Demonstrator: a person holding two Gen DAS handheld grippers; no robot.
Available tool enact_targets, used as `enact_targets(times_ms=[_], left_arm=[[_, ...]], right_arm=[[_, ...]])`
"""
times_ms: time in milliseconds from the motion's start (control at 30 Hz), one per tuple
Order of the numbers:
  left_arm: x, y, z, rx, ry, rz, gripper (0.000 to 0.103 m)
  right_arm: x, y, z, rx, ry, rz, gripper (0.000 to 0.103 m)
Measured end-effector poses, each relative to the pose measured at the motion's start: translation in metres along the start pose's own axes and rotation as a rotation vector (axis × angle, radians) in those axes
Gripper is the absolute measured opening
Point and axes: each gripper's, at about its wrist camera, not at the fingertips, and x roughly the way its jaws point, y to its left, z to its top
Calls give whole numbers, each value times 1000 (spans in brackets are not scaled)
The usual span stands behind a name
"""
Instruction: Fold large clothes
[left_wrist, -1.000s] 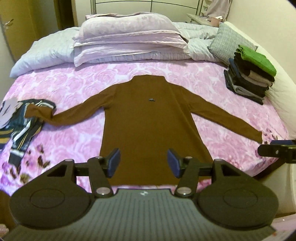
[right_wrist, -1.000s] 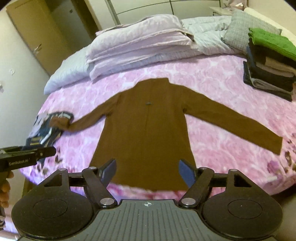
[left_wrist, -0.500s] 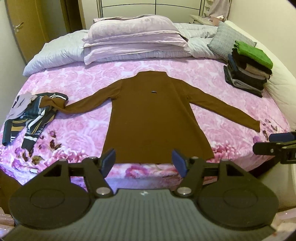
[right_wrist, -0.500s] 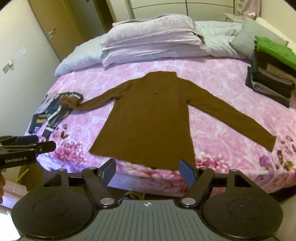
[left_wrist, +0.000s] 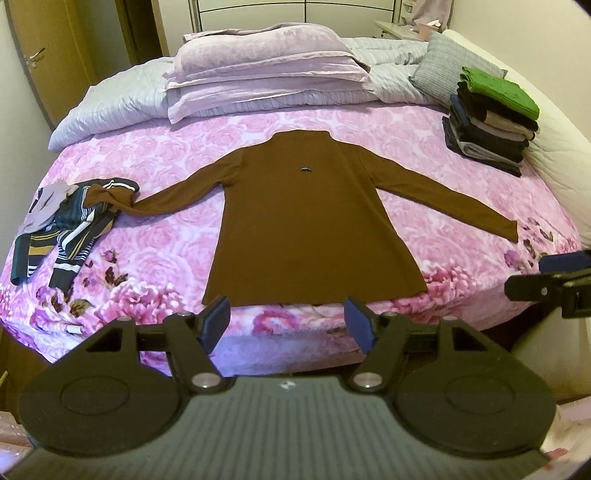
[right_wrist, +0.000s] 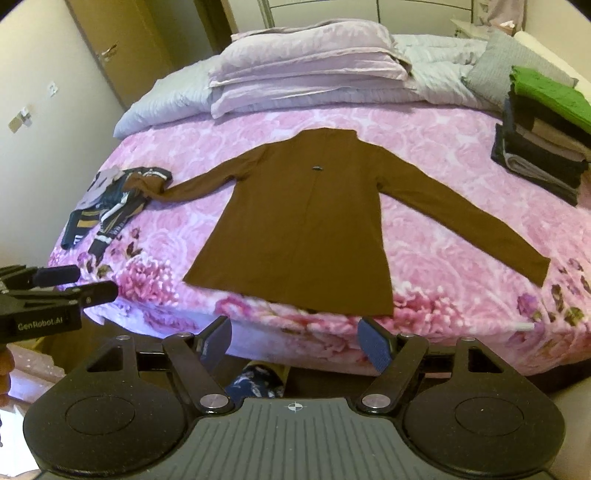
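Two pairs of tongs hang short of the bed's near edge, the left tongs (left_wrist: 286, 325) and the right tongs (right_wrist: 295, 341) both spread wide with nothing between their blue pads. Ahead, the brown long-sleeved top (left_wrist: 310, 225) lies flat on the pink floral bedspread (left_wrist: 177, 236), collar toward the pillows (left_wrist: 266, 77), hem toward the near edge, both sleeves stretched out to the sides. By my reading the spreading-out is done and the folding proper has not begun; no crease or fold shows in the body. The next move likely calls for each pair to reach a sleeve or a side of the top and bring it across the middle, and the left cuff needs care, since it lies on the crumpled striped garment (left_wrist: 70, 229) and could drag that along. At the far right stands a stack of folded clothes (left_wrist: 491, 129) with a green piece on top, probably where the finished fold belongs. The left wrist view shows the right tongs entering at its right edge; the right wrist view instead shows the left tongs at its left edge, part of a hand below them, and something dark and patterned by the bed's foot, which I cannot identify.
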Motion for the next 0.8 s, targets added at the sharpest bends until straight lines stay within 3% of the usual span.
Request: enact_targets(times_ms=[467, 800], left_arm=[[2, -7, -1, 4, 11, -4, 65], [21, -3, 16, -2, 13, -29, 66]], right_arm=[[-1, -9, -3, 28, 11, -11, 72], [12, -17, 12, 72, 20, -18, 72]])
